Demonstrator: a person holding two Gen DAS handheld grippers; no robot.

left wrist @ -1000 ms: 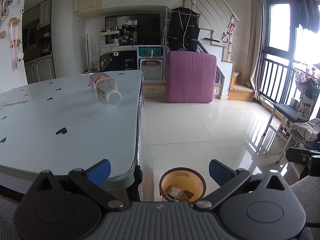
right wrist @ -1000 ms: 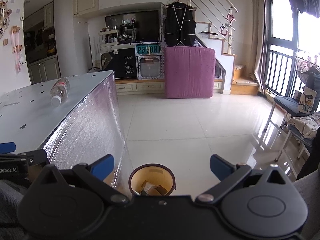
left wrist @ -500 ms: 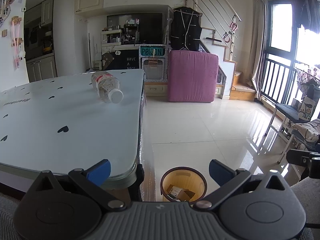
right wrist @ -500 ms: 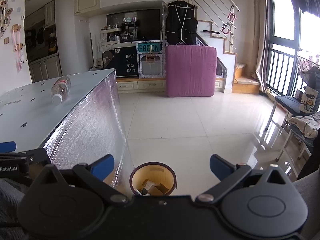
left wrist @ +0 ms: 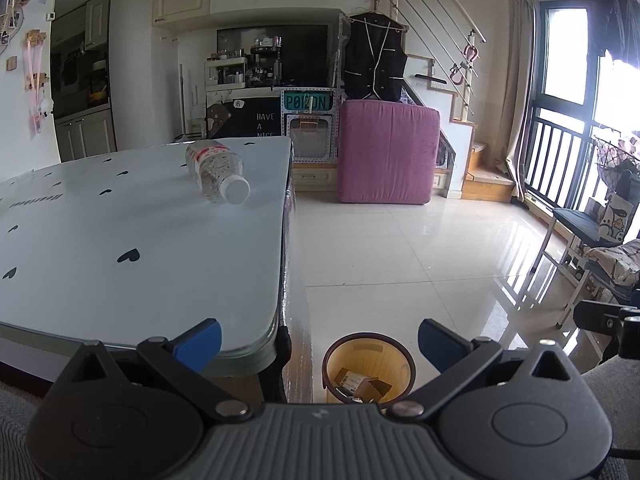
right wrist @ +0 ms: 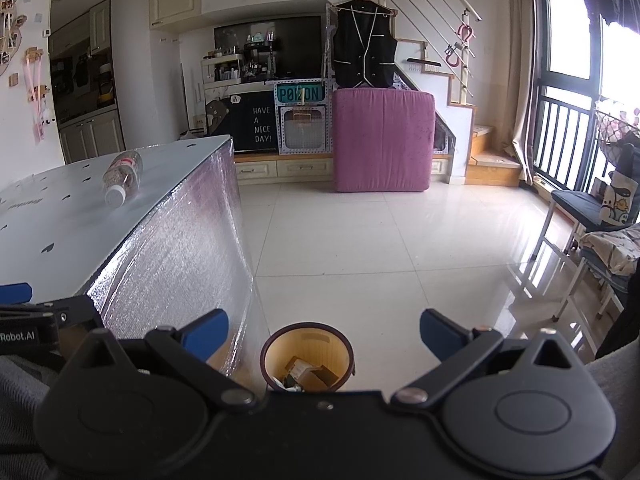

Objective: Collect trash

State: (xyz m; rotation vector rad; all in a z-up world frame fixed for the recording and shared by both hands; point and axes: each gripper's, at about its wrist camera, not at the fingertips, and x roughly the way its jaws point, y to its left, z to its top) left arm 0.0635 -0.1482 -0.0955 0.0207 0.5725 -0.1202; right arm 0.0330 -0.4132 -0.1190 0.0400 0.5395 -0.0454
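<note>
**Bottle lying flat, both tools empty**

Left tool (left wrist: 318, 340) and right tool (right wrist: 324, 334): jaws spread wide, nothing held. Bin (left wrist: 368, 372) stands on the floor beside the counter (left wrist: 120, 248). Farther back, the plastic bottle (left wrist: 216, 176) lies on its side, cap toward the cameras, long axis running near-to-far.

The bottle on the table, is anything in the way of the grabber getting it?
No. The bottle lies on its side on the table, with only bare tabletop between it and the open left gripper. The bin sits on the floor beside the table.
</note>
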